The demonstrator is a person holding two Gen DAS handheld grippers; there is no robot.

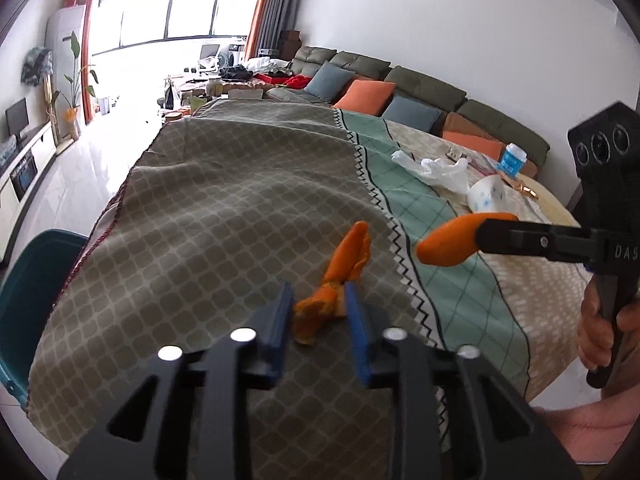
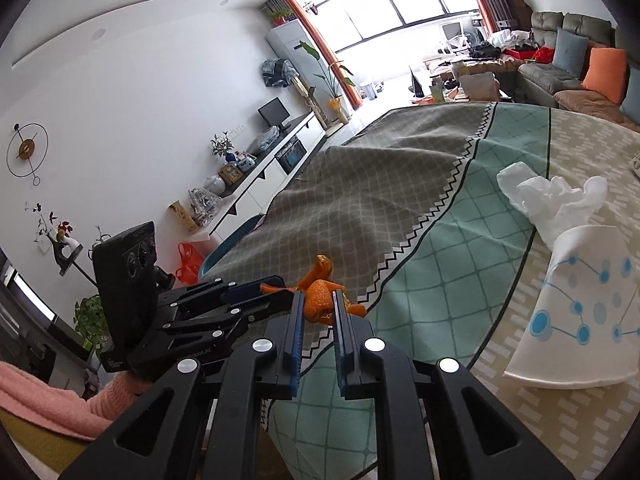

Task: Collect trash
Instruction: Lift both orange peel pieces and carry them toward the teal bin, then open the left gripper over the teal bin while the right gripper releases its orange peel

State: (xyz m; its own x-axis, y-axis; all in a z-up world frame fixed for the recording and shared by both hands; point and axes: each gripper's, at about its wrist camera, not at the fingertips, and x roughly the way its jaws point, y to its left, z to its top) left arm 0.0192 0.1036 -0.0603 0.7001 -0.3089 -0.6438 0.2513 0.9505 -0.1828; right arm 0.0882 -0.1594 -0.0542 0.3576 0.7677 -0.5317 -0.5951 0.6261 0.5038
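Observation:
An orange peel (image 1: pixel 340 280) lies on the cloth-covered table (image 1: pixel 224 208). My left gripper (image 1: pixel 318 300) has its blue fingers on either side of the peel's near end, closed onto it. In the left wrist view my right gripper (image 1: pixel 452 244) comes in from the right holding a second piece of orange peel at its tip. In the right wrist view my right gripper (image 2: pixel 318 304) is shut on that orange peel (image 2: pixel 320 300), with my left gripper (image 2: pixel 256 292) just to its left. A crumpled white tissue (image 2: pixel 556 196) and a white paper cup (image 2: pixel 580 316) lie at the right.
A teal chair (image 1: pixel 28 280) stands at the table's left edge. A blue-and-white tub (image 1: pixel 512 158) and small items sit at the table's far right. A sofa with cushions (image 1: pixel 400 92) runs behind. A TV cabinet (image 2: pixel 280 160) lines the left wall.

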